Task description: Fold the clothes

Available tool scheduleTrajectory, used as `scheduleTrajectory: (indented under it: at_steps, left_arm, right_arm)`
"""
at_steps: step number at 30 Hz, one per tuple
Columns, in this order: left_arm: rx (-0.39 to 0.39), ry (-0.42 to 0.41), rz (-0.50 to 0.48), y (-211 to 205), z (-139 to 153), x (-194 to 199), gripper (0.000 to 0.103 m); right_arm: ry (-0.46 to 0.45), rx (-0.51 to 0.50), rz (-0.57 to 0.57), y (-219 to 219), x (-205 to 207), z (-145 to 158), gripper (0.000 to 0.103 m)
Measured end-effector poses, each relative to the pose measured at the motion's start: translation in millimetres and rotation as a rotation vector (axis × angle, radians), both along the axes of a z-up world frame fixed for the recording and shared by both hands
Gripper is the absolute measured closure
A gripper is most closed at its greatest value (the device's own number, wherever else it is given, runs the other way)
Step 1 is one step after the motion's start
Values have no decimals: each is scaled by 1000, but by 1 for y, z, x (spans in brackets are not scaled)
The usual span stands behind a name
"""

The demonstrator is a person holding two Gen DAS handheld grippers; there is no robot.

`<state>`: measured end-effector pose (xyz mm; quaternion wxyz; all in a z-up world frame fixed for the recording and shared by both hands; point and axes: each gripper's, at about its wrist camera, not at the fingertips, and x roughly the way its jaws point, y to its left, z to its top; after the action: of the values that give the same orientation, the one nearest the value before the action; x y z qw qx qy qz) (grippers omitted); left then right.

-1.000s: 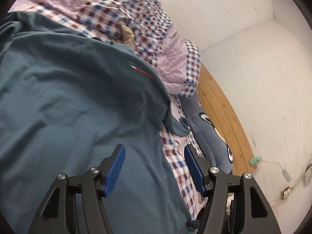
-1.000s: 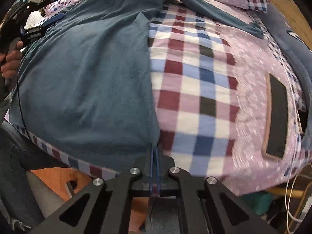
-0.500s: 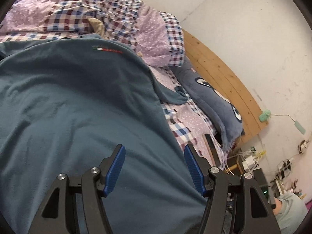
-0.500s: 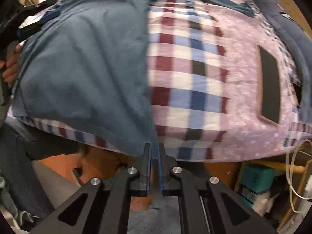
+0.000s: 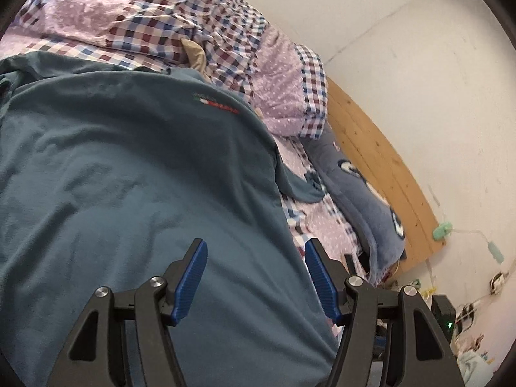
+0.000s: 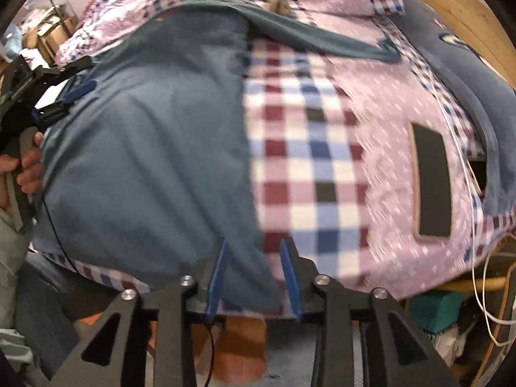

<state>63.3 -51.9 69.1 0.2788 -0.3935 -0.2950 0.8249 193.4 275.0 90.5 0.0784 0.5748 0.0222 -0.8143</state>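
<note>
One soft teal shirt (image 5: pixel 135 193), rumpled checked bedsheet (image 6: pixel 300 161), right tool (image 6: pixel 254 271) opening

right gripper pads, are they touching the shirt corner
Apart. The right wrist view shows the right gripper opening, shirt corner between the pads with gaps on both sides.

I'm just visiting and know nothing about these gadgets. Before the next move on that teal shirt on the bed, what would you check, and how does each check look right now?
1. Teal cotton T-shirt lies spread on the checked purple bedsheet: ok.
2. Right gripper has let go: its jaws are opening, the shirt's bottom corner lies between the blue pads unpinched: ok.
3. Left gripper open above the shirt, holding nothing: ok.
4. Right sleeve laid flat, pointing outward: ok.
5. Black phone on the sheet clear of the shirt: ok.
6. Far side of the shirt smooth: cannot tell.
</note>
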Motion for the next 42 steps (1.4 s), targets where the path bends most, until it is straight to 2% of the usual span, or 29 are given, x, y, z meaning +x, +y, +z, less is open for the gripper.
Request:
scheduleTrajectory:
  at_steps: [7, 12, 18, 20, 24, 26, 30, 34, 36, 38, 40, 42]
  left_arm:
    - [63, 30, 120, -37, 7, -2, 35]
    - [86, 58, 249, -74, 11, -2, 34]
    - [12, 61, 372, -109, 10, -11, 34]
    - [-25, 63, 399, -116, 9, -15, 34]
    - [-6, 18, 411, -131, -2, -28, 34]
    - [5, -7, 407, -136, -8, -31, 34]
    - [19, -56, 423, -151, -18, -34, 34]
    - [55, -83, 455, -166, -14, -54, 34]
    - [72, -89, 470, -172, -8, -70, 34]
    - [56, -98, 470, -174, -1, -92, 34]
    - [34, -136, 474, -176, -3, -114, 33]
    - [18, -182, 481, -180, -8, -136, 33]
  right_arm:
    - [117, -80, 51, -44, -22, 19, 62]
    - [302, -184, 88, -72, -49, 46, 59]
    - [475, -261, 145, -112, -105, 62, 52]
    - [499, -313, 167, -126, -124, 53, 51]
    - [512, -423, 200, -141, -155, 10, 51]
    - [504, -446, 202, -140, -160, -9, 51]
    - [447, -414, 226, -146, -171, -25, 51]
    - [512, -412, 283, -150, -178, -12, 51]
    - [522, -436, 275, -143, -179, -9, 51]
    - [560, -429, 251, -134, -181, -6, 51]
    - [614, -401, 217, -123, -184, -2, 46]
    - [683, -385, 159, -105, -191, 0, 30]
